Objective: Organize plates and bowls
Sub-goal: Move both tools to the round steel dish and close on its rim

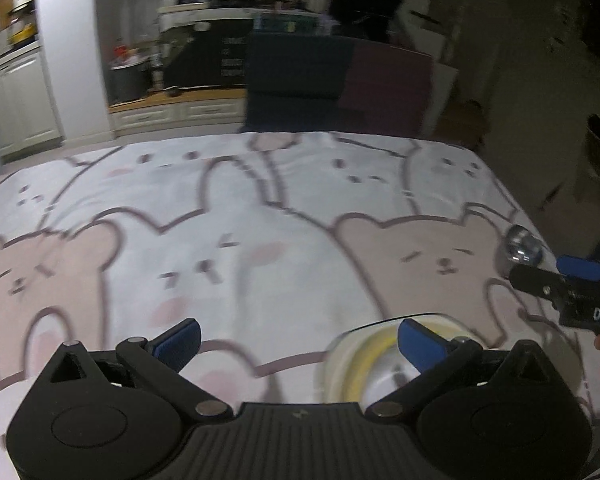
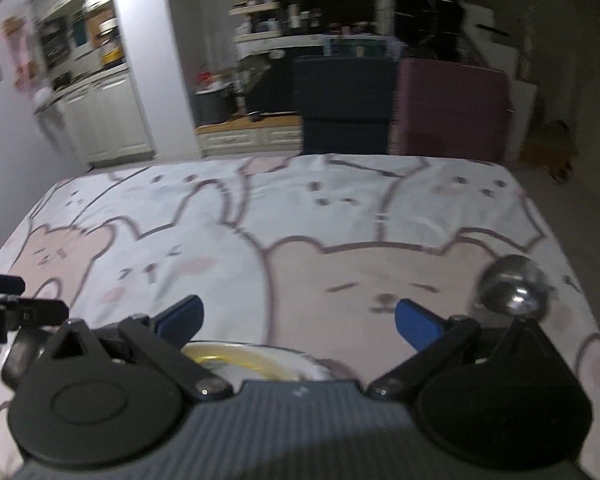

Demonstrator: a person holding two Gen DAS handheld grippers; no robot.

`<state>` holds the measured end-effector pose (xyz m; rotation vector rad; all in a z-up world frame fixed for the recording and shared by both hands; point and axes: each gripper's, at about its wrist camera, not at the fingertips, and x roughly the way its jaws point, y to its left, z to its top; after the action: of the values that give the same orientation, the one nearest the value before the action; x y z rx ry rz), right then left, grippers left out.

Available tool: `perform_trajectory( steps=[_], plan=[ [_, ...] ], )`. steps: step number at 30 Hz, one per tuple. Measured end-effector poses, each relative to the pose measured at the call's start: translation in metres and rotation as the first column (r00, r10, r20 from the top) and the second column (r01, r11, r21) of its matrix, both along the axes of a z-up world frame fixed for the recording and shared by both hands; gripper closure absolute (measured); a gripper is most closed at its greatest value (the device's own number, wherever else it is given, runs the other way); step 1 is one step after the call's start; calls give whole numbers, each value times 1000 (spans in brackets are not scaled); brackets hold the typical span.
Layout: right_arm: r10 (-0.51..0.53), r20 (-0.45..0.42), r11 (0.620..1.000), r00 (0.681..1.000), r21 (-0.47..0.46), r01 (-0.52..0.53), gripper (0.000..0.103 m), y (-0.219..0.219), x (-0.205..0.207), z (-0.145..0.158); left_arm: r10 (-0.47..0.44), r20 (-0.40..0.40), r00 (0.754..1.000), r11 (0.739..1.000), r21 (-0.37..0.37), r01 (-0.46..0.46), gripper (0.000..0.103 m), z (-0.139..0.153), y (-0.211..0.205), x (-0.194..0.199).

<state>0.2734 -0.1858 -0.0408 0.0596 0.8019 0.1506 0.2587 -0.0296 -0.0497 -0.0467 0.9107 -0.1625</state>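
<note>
Bear-print tablecloth [image 1: 260,208] under spread grippers

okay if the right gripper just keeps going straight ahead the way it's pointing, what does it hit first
Probably nothing close. The right gripper is open and points across the bear-print tablecloth; the steel bowl sits off to its right, the yellow-ringed plate below its jaws. Further on stands the dark blue chair, though depth is unclear.

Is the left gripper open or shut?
Open: the left gripper has its blue fingers spread wide apart, holding nothing.
</note>
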Motion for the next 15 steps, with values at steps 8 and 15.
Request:
perform_trajectory(
  steps=[8,15],
  plan=[
    [-149,-2,989,989,21,149,0,-99,1,-11,-85,13,996,996,-35,85,0,-12,-83,18],
    [-236,-16,972,972,16,236,0,-185,8,-37,-92,-4,996,991,-101,91,0,-34,-148,41]
  ],
)
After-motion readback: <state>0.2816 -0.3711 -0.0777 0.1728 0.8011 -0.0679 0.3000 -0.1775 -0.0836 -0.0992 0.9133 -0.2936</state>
